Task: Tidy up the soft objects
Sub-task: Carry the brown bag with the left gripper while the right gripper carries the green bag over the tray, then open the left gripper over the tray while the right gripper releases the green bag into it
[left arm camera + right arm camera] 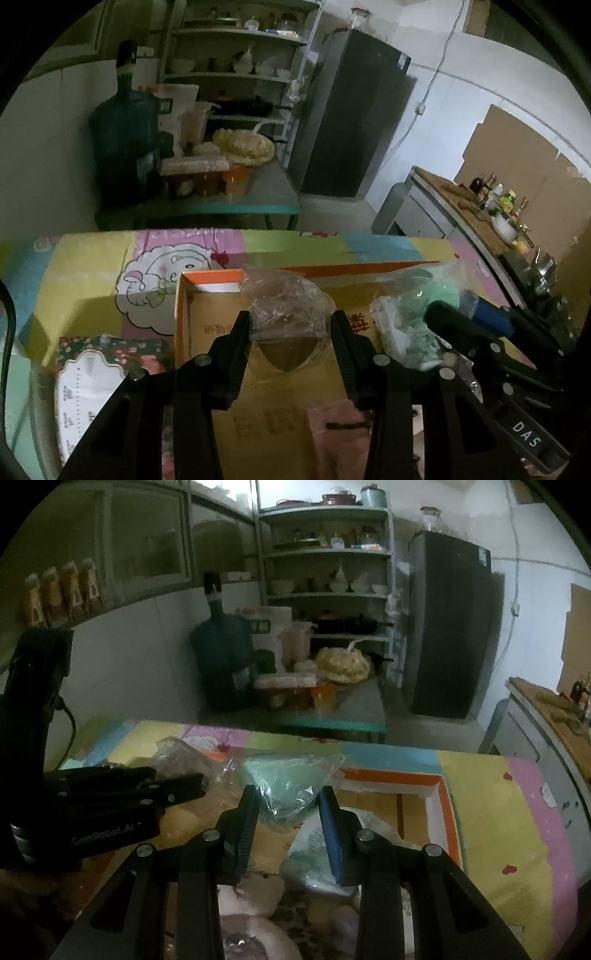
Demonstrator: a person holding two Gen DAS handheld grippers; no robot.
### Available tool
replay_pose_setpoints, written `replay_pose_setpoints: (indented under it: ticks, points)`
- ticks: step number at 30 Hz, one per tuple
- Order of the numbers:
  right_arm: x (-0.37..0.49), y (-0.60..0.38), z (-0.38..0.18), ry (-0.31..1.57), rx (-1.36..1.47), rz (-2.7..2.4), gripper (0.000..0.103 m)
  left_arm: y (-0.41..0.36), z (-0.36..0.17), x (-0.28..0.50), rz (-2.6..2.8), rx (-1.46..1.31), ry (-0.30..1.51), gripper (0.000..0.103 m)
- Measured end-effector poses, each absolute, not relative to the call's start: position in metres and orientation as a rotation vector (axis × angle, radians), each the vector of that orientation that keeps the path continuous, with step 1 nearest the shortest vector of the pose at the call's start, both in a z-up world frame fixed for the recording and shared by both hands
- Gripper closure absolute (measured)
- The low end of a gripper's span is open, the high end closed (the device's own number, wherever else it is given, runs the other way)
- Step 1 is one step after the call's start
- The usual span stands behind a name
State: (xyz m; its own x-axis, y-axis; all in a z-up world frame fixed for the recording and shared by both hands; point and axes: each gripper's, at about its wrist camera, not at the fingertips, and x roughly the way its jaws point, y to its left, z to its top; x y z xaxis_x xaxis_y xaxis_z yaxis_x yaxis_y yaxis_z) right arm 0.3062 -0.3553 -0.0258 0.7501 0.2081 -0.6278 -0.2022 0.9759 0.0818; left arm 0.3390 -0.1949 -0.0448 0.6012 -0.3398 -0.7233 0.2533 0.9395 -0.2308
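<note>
Two grippers work over the orange-rimmed cardboard box [207,302]: left gripper [291,325] jaws clamp a clear plastic bag with brown contents [284,306]; right gripper [288,805] jaws clamp a clear bag of pale green soft material [286,779].

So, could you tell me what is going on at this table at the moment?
A person is sorting bagged soft items over an open cardboard box on a colourful tablecloth. The left hand-held gripper holds a clear plastic bag with something brown inside. The right hand-held gripper holds a clear bag with a mint-green item. Both bags are above the box.
</note>
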Motion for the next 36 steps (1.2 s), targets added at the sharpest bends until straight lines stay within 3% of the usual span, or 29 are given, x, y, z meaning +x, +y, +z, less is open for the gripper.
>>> replay_pose_setpoints:
  ticks: [28, 32, 36]
  points:
    - [0.337, -0.357, -0.057, 0.814, 0.003, 0.237, 0.066, -0.199, -0.066, 0.351, -0.362, -0.139, 0.945, 0.059]
    - [0.337, -0.360, -0.059, 0.820, 0.010, 0.240, 0.054, -0.195, -0.063, 0.349, -0.369, -0.171, 0.944, 0.058]
    - [0.337, -0.359, -0.058, 0.818, 0.008, 0.239, 0.049, -0.194, -0.059, 0.344, -0.379, -0.173, 0.924, 0.051]
